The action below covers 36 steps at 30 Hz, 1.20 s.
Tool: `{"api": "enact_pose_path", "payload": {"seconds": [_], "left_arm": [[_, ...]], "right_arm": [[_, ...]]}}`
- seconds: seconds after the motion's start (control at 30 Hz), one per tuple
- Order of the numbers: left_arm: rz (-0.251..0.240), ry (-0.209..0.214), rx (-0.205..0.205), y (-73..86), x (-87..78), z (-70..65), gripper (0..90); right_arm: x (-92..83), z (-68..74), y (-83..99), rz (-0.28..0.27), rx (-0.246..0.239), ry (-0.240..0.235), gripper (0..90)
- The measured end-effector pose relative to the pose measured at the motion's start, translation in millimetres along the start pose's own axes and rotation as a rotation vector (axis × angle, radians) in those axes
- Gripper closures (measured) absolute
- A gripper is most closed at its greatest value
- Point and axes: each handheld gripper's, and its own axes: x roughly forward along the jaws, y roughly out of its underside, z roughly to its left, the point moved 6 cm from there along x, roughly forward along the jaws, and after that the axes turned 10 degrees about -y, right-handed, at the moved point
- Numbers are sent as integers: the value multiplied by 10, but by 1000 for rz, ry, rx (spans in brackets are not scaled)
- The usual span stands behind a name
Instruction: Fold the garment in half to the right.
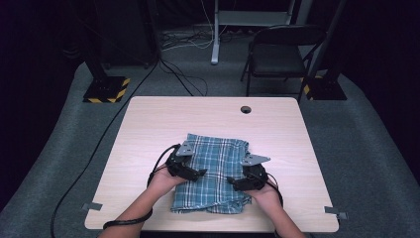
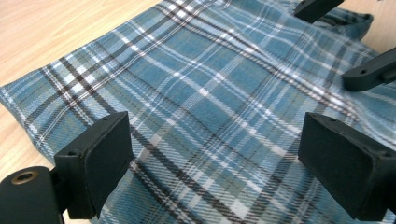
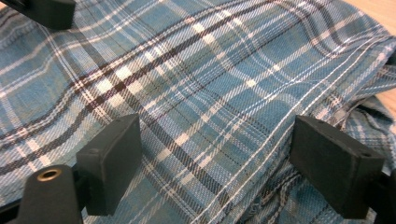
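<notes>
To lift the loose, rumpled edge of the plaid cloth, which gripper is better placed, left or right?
Probably the right gripper. It is open over the plaid cloth, and the rumpled, layered edge lies beside its jaw. The left gripper, also open, hovers over flat cloth near the opposite edge.

One folded plaid cloth, one table, two tools, and one chair.

Left tool and right tool face inward, near each other, jaws spread wide.
</notes>
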Motion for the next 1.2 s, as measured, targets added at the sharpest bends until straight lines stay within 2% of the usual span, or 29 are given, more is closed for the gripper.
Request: {"api": "enact_pose_path", "payload": {"seconds": [0.17, 0.6, 0.8, 0.9, 1.1, 1.2], "left_arm": [[4, 5, 13, 1, -13, -48, 93], [18, 14, 28, 36, 14, -99, 92], [32, 17, 36, 89, 60, -94, 88], [33, 17, 40, 103, 68, -99, 87], [39, 21, 41, 130, 91, -116, 78], [37, 17, 45, 138, 101, -123, 76]], "right_arm": [[28, -23, 34, 4, 20, -7, 155], [73, -52, 113, 18, 26, -17, 150], [54, -61, 134, 30, 24, -11, 151], [13, -87, 142, 38, 43, -6, 150], [-180, -108, 55, -50, 67, 7, 166], [-217, -123, 45, -60, 67, 14, 165]]}}
